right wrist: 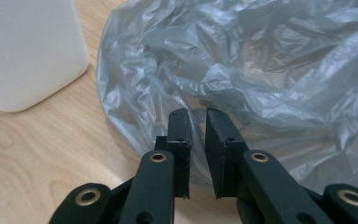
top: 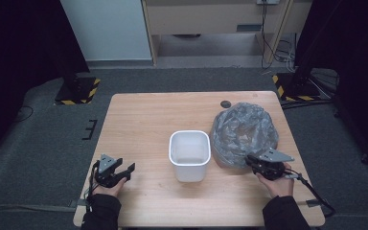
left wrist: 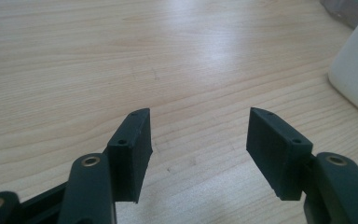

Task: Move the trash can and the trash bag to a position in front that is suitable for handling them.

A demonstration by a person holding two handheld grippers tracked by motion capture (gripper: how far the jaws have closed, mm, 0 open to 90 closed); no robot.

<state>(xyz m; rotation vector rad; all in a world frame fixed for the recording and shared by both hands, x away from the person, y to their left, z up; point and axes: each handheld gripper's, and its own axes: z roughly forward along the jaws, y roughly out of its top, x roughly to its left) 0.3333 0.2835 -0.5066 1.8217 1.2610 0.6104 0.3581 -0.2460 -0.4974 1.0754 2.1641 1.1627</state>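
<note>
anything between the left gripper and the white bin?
No. In the high view, bare wooden table separates the left gripper from the white bin; the left gripper view shows bare wood between its open fingers.

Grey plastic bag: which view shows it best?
Right gripper view: the grey plastic bag is close up, creases sharp, at the right gripper. High view shows its whole outline, small. Left gripper view catches a corner.

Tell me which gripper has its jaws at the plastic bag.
The right gripper: its narrow jaws pinch the grey plastic bag. The left gripper gapes over bare table.
</note>
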